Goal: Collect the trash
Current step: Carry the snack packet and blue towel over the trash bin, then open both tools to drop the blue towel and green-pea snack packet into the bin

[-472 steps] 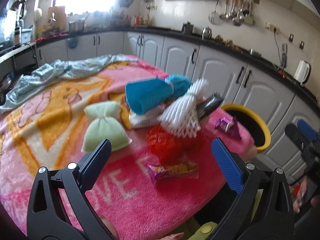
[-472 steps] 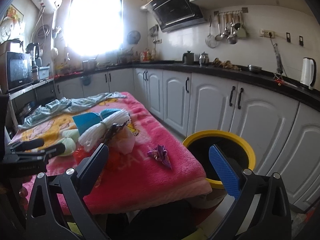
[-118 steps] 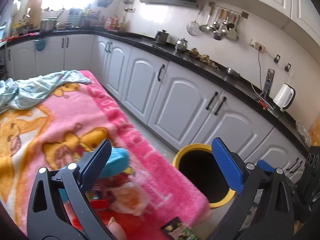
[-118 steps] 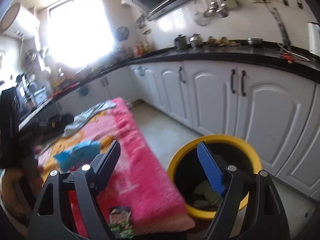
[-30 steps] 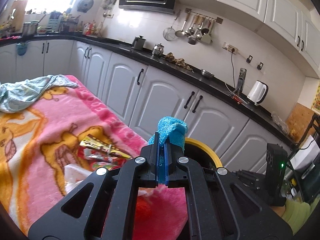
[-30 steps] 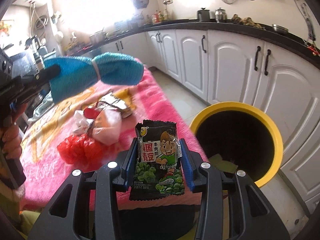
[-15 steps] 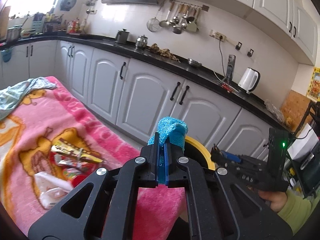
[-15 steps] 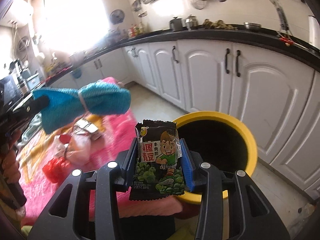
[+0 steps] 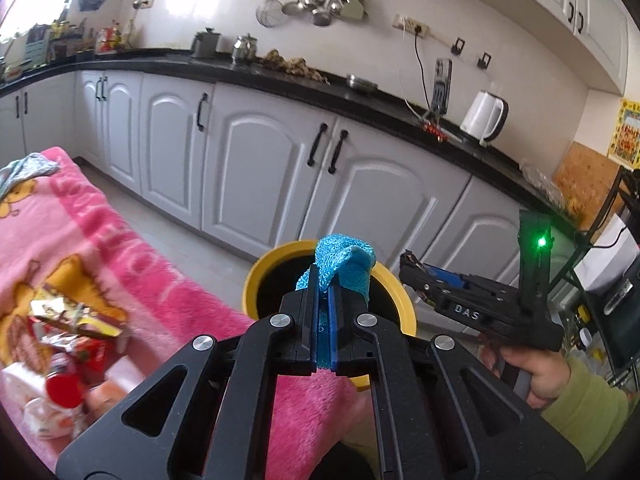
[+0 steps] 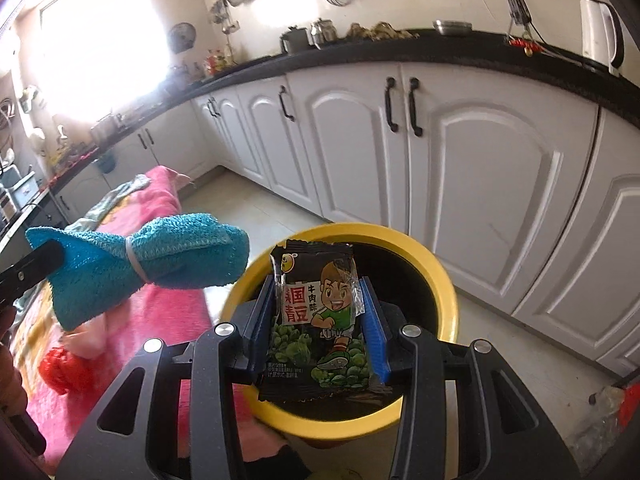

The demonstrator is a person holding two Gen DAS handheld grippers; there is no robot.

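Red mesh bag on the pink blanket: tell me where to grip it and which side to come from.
The red mesh bag lies slumped and crumpled on the pink blanket, with a pale plastic bag against its far side. It looks soft, so any bunched fold should hold. Probably best to come from above on the near side, clear of the plastic bag, and pinch the raised top. Both grippers are full now.

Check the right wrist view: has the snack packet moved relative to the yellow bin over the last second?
Yes. The snack packet, clamped in the right gripper, now sits over the yellow bin opening, not left of it.
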